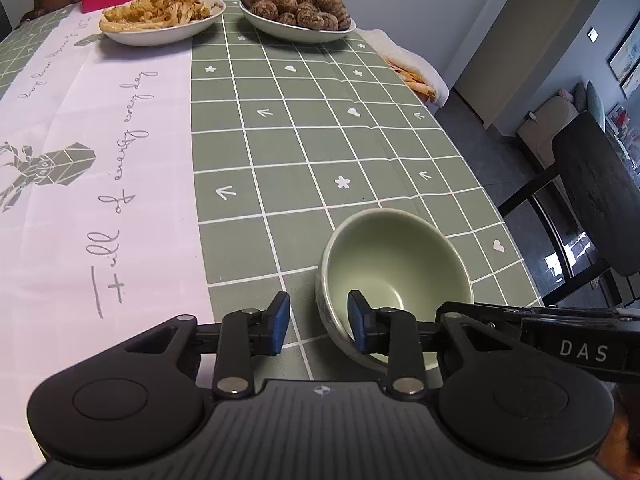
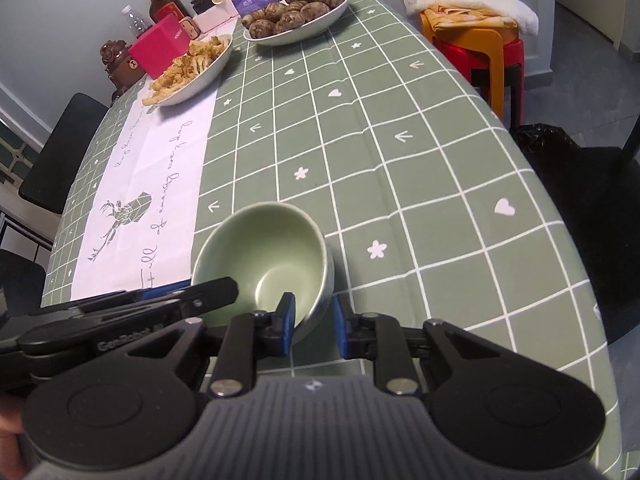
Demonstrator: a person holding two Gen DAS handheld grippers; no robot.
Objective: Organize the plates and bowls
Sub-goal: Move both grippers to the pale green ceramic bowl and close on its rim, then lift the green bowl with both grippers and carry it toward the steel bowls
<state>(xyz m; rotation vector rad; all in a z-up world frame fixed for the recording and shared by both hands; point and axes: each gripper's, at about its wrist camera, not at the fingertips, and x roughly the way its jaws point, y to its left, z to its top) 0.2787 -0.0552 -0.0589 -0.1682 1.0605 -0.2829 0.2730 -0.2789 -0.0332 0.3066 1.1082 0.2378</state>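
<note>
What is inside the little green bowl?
No food shows inside the green bowl. One finger of each gripper, left and right, reaches over its rim. The fingers and near wall cover a bit of the inside.

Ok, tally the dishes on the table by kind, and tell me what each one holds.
Empty green bowl, with the tongs of both hands straddling its rim: 1
Plate of cauliflower: 1
Plate of taro roots: 1
Total: 3 dishes
</note>
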